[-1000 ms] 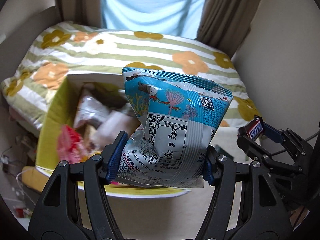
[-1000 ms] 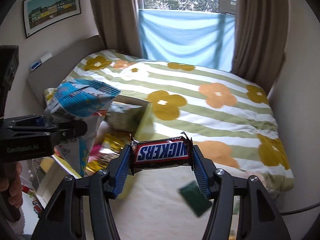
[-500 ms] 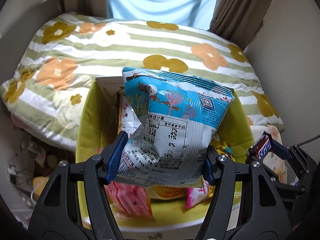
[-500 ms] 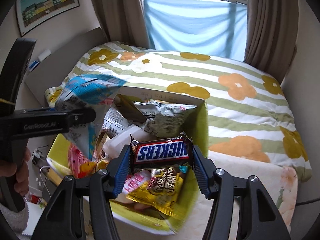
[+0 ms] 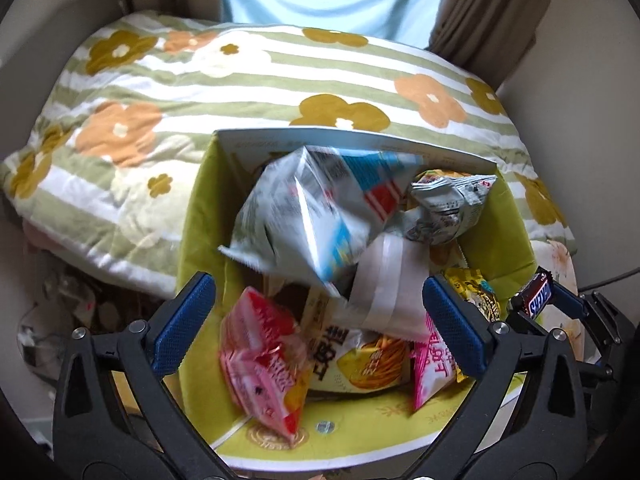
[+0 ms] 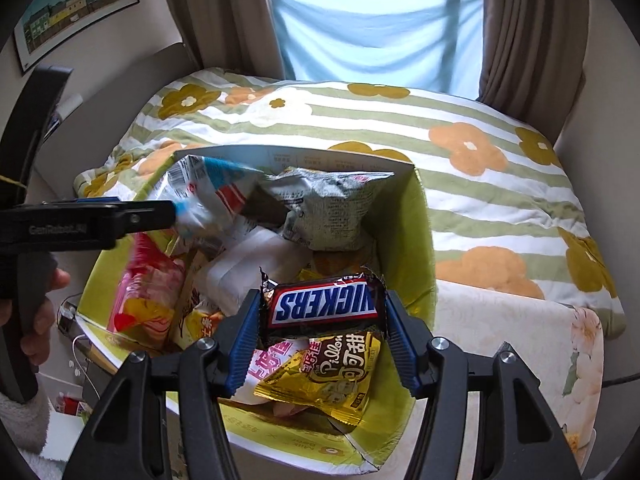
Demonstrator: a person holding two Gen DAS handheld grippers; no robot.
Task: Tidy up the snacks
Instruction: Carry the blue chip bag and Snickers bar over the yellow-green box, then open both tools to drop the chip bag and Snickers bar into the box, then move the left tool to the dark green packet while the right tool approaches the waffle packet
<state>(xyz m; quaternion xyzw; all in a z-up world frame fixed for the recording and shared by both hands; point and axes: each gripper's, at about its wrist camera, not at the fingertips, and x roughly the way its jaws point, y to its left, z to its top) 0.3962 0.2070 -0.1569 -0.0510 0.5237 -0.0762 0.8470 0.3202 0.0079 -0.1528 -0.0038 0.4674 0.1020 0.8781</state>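
Note:
A yellow-green cardboard box (image 5: 200,216) (image 6: 416,232) full of snack packs stands against the bed. My left gripper (image 5: 316,294) hovers over it with its jaws opening wide and nothing between the pads. The blue and white snack bag (image 5: 308,208) (image 6: 208,192) is blurred and tumbling onto the packs in the box, clear of the pads. My right gripper (image 6: 323,304) is shut on a Snickers bar (image 6: 326,306) (image 5: 536,300), held crosswise above the box's near right part.
Inside the box lie a pink pack (image 5: 260,356), a grey packet (image 6: 332,212), a white pack (image 5: 392,288) and yellow packs (image 6: 336,372). A flowered striped quilt (image 6: 460,160) covers the bed behind. A cream floral cloth (image 6: 516,344) lies right of the box. A hand (image 6: 36,320) grips the left handle.
The left jaws went from shut on the blue and white bag to wide apart, and the bag dropped into the box. Both grippers moved in over the box and lower.

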